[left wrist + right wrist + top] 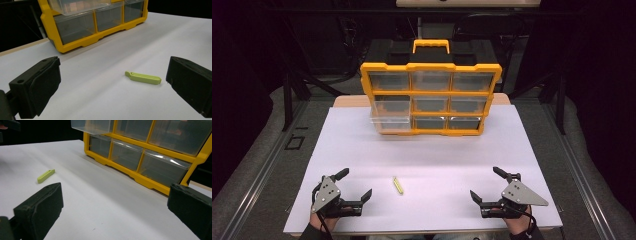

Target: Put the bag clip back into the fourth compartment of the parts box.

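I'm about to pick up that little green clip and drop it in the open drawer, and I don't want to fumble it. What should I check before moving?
1. Left gripper open wide enough for the green clip: ok, jaws spread apart and holding nothing.
2. Right gripper free: ok, open and holding nothing.
3. Clip reachable and unobstructed: ok, it lies flat and alone on the white table, between the grippers, nearer the left one.
4. A drawer open to receive it: ok, the pulled-out drawer at the left of the yellow organizer sticks forward.
5. That drawer empty: cannot tell.
6. Other drawers shut: ok.
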Action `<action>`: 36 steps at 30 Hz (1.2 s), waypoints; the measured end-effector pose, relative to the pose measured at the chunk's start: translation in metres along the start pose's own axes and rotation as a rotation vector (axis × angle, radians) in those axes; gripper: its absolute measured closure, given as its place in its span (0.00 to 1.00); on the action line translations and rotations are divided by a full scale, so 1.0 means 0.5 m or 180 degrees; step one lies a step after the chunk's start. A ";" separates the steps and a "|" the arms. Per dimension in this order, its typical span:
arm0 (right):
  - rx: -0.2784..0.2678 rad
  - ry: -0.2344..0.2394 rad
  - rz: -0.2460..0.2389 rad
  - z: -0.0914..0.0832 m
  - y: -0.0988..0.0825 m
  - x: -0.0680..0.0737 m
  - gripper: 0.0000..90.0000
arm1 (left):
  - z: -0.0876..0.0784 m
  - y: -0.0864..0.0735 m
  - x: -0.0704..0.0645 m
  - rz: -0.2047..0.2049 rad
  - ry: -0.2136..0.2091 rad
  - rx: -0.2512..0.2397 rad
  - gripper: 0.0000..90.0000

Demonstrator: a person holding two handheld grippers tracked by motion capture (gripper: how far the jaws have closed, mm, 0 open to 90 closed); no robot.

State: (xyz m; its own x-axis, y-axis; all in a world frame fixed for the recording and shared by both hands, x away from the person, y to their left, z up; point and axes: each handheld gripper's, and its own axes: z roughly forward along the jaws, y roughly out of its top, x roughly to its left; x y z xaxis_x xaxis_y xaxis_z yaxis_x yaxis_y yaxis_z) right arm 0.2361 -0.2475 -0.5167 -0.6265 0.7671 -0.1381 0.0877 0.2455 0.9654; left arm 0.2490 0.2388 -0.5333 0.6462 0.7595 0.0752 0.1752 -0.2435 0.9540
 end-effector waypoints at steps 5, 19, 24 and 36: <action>0.0012 0.0023 0.0015 0.003 0.000 0.002 0.00 | 0.001 0.000 0.001 0.0002 -0.0001 0.0015 0.00; 0.0173 0.0065 0.0015 0.032 0.004 0.011 0.00 | 0.000 -0.001 0.003 -0.0006 0.0031 0.0020 0.00; 0.0282 0.0056 0.0086 0.049 0.009 0.019 0.00 | 0.000 -0.001 0.004 -0.0014 0.0034 0.0022 0.00; 0.0424 0.0259 0.0058 0.085 0.023 0.061 0.00 | -0.001 -0.001 0.004 -0.0002 0.0053 0.0028 0.00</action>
State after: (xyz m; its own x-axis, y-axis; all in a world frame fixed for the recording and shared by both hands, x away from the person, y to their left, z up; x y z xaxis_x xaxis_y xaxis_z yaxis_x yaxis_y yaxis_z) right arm 0.2507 -0.1961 -0.5194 -0.6841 0.7229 -0.0973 0.1981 0.3125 0.9290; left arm 0.2499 0.2408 -0.5333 0.6336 0.7696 0.0794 0.1823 -0.2483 0.9514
